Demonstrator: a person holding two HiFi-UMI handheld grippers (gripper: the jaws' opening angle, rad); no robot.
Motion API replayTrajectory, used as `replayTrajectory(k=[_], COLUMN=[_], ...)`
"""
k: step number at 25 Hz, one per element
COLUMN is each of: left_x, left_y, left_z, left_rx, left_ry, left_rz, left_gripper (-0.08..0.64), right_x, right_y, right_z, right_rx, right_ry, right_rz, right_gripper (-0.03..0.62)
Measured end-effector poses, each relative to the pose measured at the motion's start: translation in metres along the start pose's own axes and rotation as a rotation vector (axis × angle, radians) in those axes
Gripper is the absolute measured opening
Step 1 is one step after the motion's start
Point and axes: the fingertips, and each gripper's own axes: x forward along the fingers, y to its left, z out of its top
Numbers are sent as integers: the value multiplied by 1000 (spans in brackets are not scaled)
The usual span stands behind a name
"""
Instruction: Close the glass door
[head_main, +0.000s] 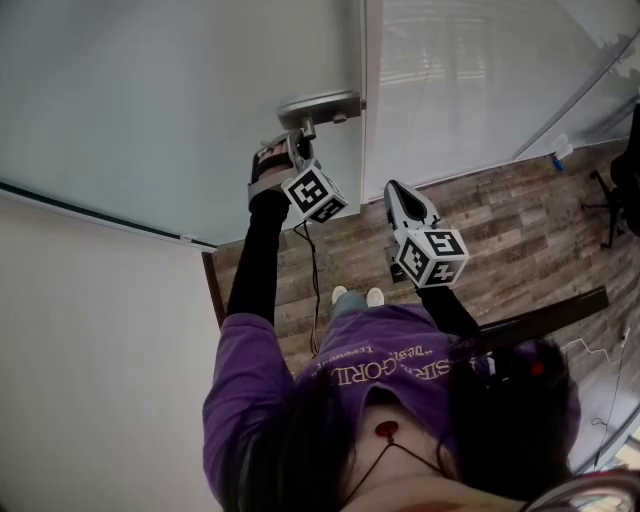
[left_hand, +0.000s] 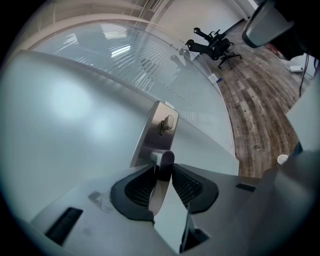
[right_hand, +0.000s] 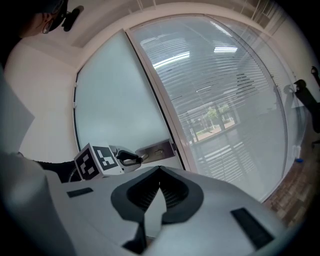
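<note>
Head view overhead, gripper views share handle (head_main: 318, 103)

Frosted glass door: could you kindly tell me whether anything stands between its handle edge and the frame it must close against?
Nothing visible does. The frosted glass door has its handle edge close beside the pale door frame, nothing between them. The left gripper has its jaws closed on the silver metal lever handle.

Likely office chair (left_hand: 215, 46) on wooden floor (left_hand: 255, 112)
</note>
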Motion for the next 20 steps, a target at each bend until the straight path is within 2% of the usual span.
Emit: replayTrajectory(k=[5, 10, 14, 20], left_x=[4, 10, 9, 16], left_y=[3, 8, 16, 14], left_z=[-2, 7, 11, 10], left_rx=[10, -3, -14, -12], left_ry=[3, -1, -36, -31], left_rz=[12, -8, 16, -13], left_gripper=[109, 109, 109, 109], right_x=[5, 17, 24, 39], right_y=[1, 4, 9, 15], right_z=[7, 20, 17, 18], right_rx=[5, 3, 8, 0], right_ry=[-23, -27, -14, -11], right_rz=[-26, -35, -51, -49], right_gripper=[-15, -14, -14, -14])
